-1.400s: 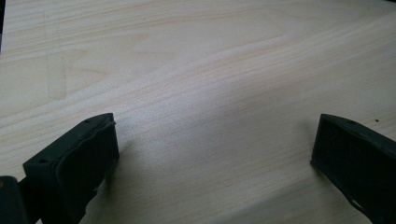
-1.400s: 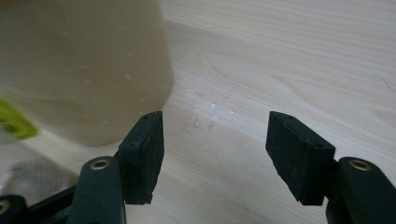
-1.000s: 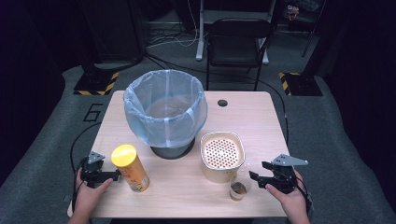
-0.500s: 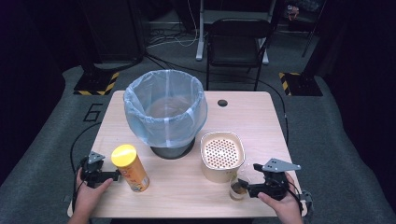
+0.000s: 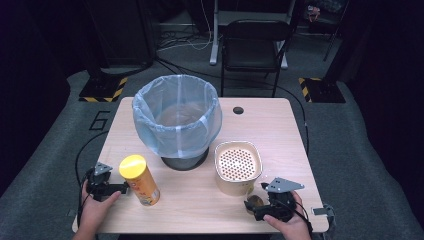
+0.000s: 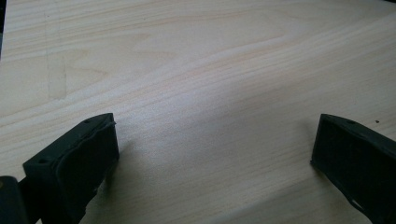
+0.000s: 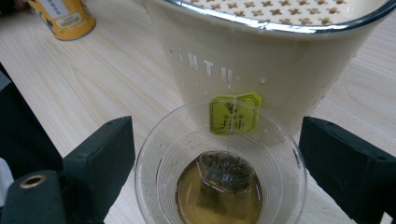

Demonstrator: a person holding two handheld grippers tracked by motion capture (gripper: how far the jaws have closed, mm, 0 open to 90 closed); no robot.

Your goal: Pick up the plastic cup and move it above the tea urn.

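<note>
A clear plastic cup (image 7: 219, 163) holding tea and a tea bag with a yellow tag (image 7: 233, 114) stands between the jaws of my right gripper (image 7: 215, 172), which is open around it, a gap on each side. In the high view the cup (image 5: 255, 202) sits at the table's front right, just left of the right gripper (image 5: 256, 209). Behind it is a cream container with a perforated lid (image 5: 238, 167). My left gripper (image 5: 120, 189) is open at the front left over bare wood, its jaws beside a yellow-lidded orange can (image 5: 139, 180).
A bin lined with a pale blue bag (image 5: 176, 117) stands mid-table. A small round hole (image 5: 238, 110) is in the tabletop at the back right. A black chair (image 5: 255, 47) stands beyond the table. The table's front edge (image 5: 200, 231) lies close to both hands.
My right gripper has moved left and down toward the cup and now has its jaws on either side of it. The left gripper has stayed put.
</note>
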